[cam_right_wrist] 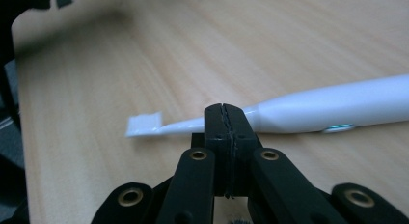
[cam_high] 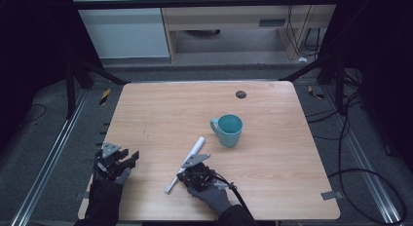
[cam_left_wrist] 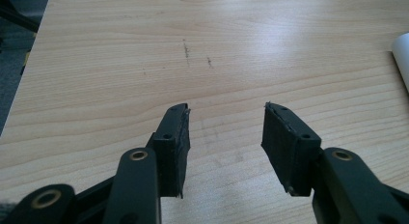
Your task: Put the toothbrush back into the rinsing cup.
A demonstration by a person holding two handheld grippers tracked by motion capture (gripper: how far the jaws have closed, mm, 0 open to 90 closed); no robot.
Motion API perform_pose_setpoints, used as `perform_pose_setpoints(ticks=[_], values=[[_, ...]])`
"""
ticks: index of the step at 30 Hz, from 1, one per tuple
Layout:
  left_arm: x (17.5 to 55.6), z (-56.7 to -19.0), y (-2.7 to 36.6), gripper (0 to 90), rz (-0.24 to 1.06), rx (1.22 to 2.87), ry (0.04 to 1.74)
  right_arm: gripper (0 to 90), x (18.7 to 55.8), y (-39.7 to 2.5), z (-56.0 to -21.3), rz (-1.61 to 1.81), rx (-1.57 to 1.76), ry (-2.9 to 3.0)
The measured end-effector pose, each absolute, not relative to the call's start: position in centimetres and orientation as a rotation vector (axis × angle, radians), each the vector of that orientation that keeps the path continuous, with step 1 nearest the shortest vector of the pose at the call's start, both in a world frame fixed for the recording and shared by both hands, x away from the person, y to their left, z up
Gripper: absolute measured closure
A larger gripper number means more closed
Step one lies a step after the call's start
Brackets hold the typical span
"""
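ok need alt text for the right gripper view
The right claw, jaws pressed together, sits in front of the thin neck of a white electric toothbrush lying on a light wooden table. Its bristle head points left and its thick handle runs off to the right.

A white electric toothbrush [cam_high: 186,163] lies flat and diagonal at lower centre of the high view, bristle head toward the lower left, near a teal mug [cam_high: 229,130] standing upright at centre right.

One teal mug [cam_high: 229,130], one white electric toothbrush [cam_high: 187,162], one wooden table [cam_high: 156,114].
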State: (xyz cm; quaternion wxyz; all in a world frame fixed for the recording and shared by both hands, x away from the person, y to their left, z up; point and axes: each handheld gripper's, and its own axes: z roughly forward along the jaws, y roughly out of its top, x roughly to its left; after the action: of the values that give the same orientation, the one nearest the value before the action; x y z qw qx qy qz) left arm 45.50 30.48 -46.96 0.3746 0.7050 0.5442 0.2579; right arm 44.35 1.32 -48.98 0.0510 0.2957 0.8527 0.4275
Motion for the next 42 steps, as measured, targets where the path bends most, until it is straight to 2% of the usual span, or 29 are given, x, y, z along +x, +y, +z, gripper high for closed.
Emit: perform_pose_setpoints(ticks=[7, 17, 30, 42], values=[[45.5, -47.0, 30.4, 51.6, 0.658, 1.808, 1.394, 89.6, 47.0, -1.5, -47.3, 1.315, 1.008, 2.419], [45.6, -47.1, 30.4, 51.6, 0.65, 1.812, 1.392, 89.6, 51.5, -2.6, -47.6, 1.253, 1.142, 2.282], [45.6, -47.1, 30.4, 51.6, 0.647, 1.814, 1.392, 89.5, 53.4, -1.8, -48.8, 1.22, 1.176, 2.257], [45.7, -47.1, 30.3, 51.6, 0.644, 1.818, 1.39, 89.4, 53.3, -1.8, -48.9, 1.174, 1.166, 2.279]])
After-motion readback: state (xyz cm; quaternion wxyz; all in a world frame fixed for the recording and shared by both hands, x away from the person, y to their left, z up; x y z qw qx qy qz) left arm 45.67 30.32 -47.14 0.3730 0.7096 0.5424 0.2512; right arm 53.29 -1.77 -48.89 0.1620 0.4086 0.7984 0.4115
